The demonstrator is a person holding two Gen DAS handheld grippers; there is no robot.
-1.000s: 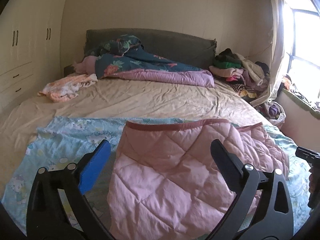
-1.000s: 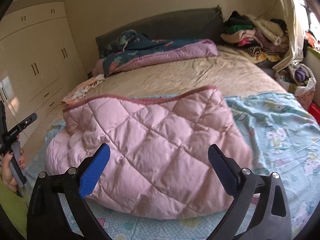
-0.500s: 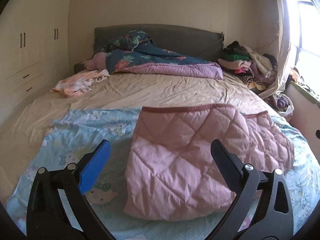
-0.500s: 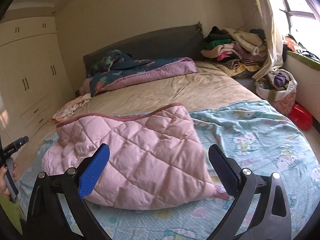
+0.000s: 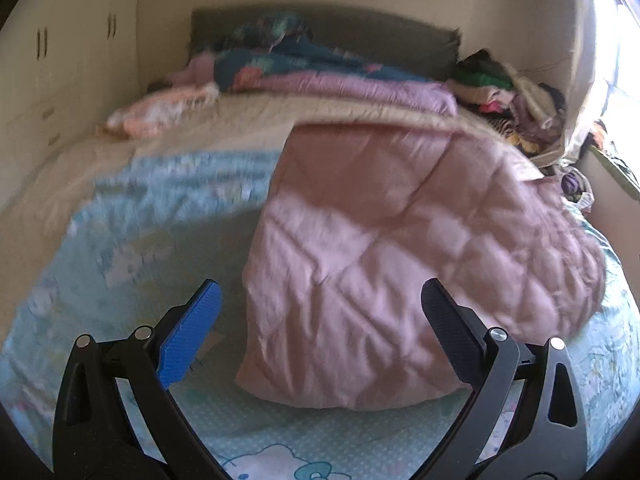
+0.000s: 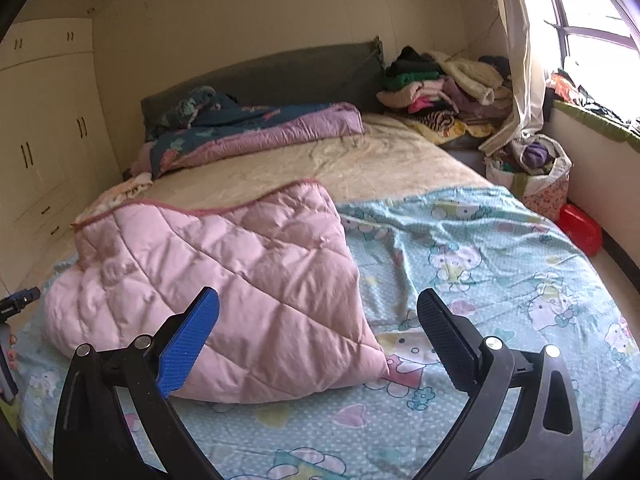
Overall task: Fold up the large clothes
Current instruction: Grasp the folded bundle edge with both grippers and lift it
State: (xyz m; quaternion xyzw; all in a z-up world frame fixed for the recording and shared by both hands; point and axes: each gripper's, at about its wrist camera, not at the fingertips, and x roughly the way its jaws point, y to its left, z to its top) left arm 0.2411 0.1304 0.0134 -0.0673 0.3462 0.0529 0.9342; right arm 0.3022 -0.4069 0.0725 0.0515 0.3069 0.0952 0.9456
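pink quilt [image 6: 224,292] ahead, beyond empty spread right tongs [image 6: 318,332]

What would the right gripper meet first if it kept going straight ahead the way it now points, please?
Probably the near right corner of the folded pink quilt, between the open right gripper fingers; depth is unclear, so it might touch the blue cartoon sheet beside it.

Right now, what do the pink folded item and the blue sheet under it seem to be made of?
The pink quilted garment looks like padded synthetic fabric with a slight sheen: puffy diamond stitching. The blue cartoon sheet looks like thin matte cotton or a blend: flat, with fine wrinkles.
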